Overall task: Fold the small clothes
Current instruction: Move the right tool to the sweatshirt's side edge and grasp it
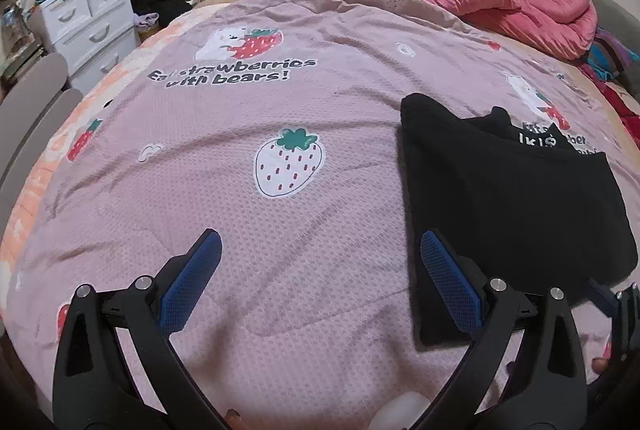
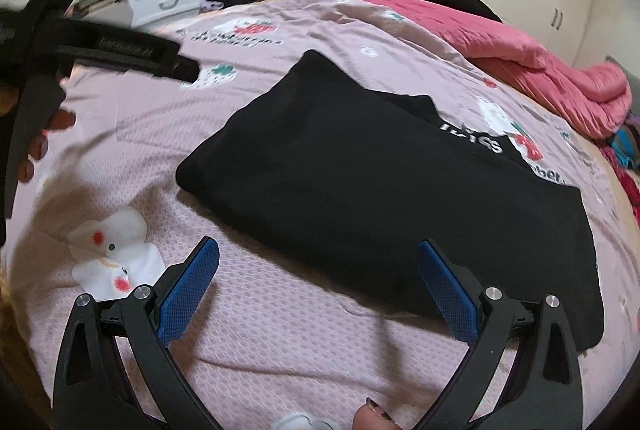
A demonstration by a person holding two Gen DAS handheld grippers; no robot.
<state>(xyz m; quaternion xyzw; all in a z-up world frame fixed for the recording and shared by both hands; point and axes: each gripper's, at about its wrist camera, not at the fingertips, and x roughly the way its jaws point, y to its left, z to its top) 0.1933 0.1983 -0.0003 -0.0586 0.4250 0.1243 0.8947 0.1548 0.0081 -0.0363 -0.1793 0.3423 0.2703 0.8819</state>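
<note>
Folded black garment on pink bedspread, both grippers wide and holding nothing.

Bedspread (image 1: 280, 117) had open room left of the garment (image 2: 380, 197); pink quilt (image 1: 520, 9) crowded the far edge. Left gripper (image 1: 320, 270) hovered beside the garment's left edge, right gripper (image 2: 318, 274) at its near edge.

The pink bedspread (image 1: 280, 117) reads "strawberries with bears!", its first word seemingly "Eat"; the black garment's (image 2: 360, 189) white lettering is unreadable.
</note>
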